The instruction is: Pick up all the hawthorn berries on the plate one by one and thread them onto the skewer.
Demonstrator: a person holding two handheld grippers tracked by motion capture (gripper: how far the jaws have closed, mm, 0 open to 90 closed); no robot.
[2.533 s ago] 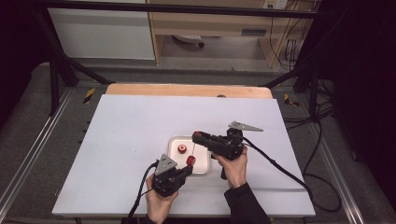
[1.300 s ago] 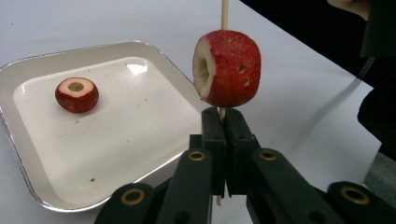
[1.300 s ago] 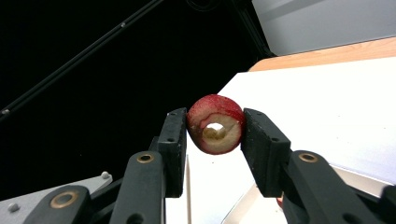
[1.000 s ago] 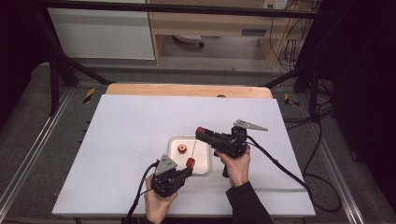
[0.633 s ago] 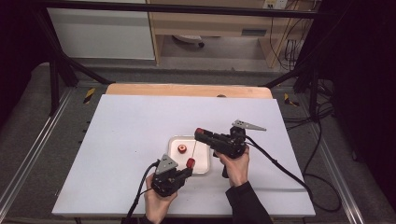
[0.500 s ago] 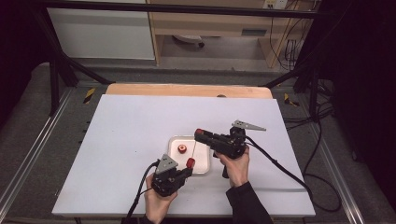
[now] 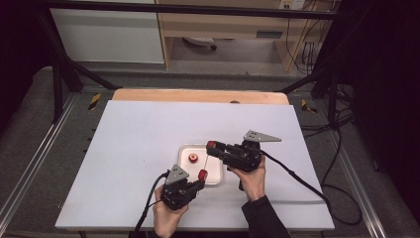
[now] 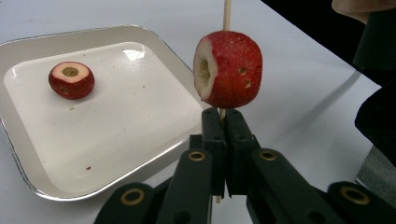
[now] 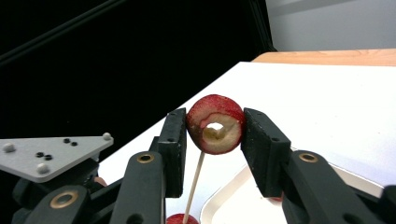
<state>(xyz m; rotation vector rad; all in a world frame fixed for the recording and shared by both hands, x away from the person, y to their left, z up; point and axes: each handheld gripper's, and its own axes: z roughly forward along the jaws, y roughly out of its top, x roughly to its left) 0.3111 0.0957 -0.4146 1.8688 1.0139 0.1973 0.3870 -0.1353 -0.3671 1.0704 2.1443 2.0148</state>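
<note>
My left tongs (image 8: 223,140) are clamped shut on a thin skewer (image 8: 227,14) that stands upright with one cored red fruit (image 8: 229,70) threaded on it, just off the tray's (image 8: 28,44) near-right corner. My right tongs (image 9: 215,140) grip a second cored fruit (image 9: 215,123) by its sides, held above the skewer tip. A third piece (image 8: 71,80) lies on the tray near the bench's front edge.
</note>
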